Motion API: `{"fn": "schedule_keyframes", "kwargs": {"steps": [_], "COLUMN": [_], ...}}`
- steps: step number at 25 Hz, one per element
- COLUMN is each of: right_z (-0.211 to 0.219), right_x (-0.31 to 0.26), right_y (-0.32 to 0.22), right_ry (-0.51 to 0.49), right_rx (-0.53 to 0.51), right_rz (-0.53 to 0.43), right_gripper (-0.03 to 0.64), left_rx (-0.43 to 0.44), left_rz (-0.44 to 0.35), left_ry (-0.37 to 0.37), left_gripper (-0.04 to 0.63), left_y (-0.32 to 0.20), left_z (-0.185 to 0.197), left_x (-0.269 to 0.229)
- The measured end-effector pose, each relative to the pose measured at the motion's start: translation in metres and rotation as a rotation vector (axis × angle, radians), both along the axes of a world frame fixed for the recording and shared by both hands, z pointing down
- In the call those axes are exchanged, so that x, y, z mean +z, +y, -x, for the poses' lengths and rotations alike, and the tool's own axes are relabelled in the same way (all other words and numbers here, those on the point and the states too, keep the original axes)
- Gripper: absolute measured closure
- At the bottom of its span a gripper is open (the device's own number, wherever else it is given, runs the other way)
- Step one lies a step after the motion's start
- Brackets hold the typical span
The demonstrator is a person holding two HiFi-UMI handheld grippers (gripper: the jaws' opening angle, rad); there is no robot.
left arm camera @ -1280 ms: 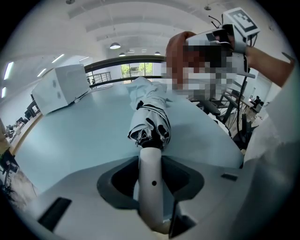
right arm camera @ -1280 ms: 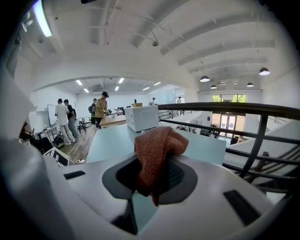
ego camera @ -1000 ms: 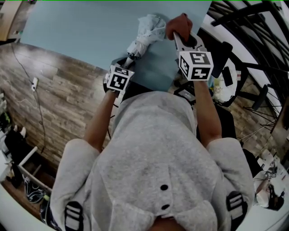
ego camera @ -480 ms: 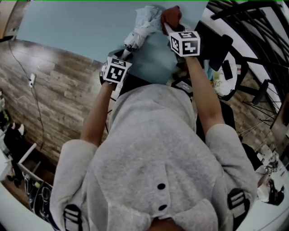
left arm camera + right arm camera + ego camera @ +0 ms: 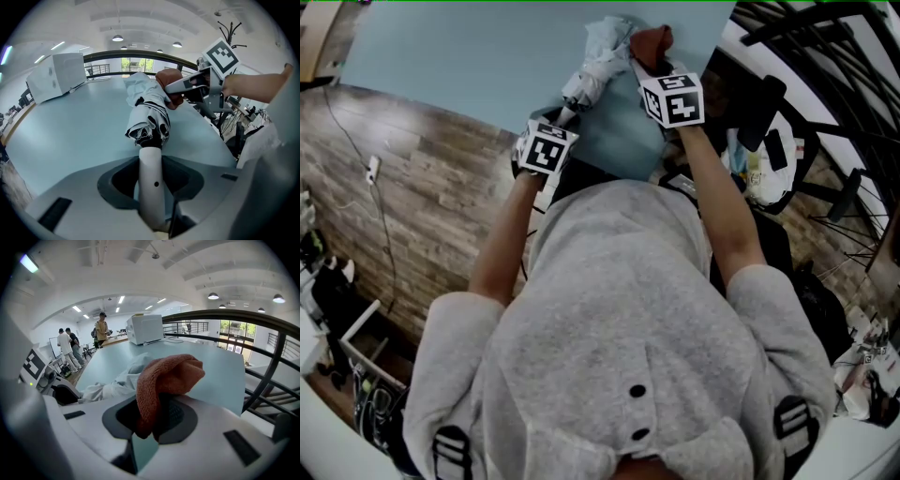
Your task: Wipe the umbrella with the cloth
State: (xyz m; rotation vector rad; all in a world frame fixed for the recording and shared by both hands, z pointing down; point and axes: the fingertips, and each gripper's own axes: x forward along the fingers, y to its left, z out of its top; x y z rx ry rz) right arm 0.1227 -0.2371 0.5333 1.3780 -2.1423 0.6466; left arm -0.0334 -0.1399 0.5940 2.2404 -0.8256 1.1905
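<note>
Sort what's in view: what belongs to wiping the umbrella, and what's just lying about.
For the job: folded umbrella, held in the left tool; rust cloth, gripped in the right tool; the table under them.
Just about: white box at the table's far end; people standing beyond it.

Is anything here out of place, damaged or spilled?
Nothing stands out. The left gripper grips the folded umbrella by its handle; the right gripper presses the cloth to its loosely bunched fabric. No spill or damage shows.
</note>
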Motion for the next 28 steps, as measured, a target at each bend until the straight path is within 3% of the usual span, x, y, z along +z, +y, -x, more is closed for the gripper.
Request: {"fn": "schedule_keyframes", "kwargs": {"steps": [10, 28], "right_z": [0.040, 0.049], "right_x": [0.013, 0.020], "right_y": [0.027, 0.036], "right_ry": [-0.032, -0.041], "right_rx": [-0.087, -0.101], "right_rz": [0.050, 0.072], "right_gripper": [0.537, 0.537], "left_rx": [0.003, 0.000], "left_rz": [0.009, -0.005], "left_ry": [0.002, -0.008], "left_gripper": [0.442, 0.442], "left_y": [0.001, -0.001], "left_z": [0.000, 0.000], "left_x": [-0.003, -0.002]}}
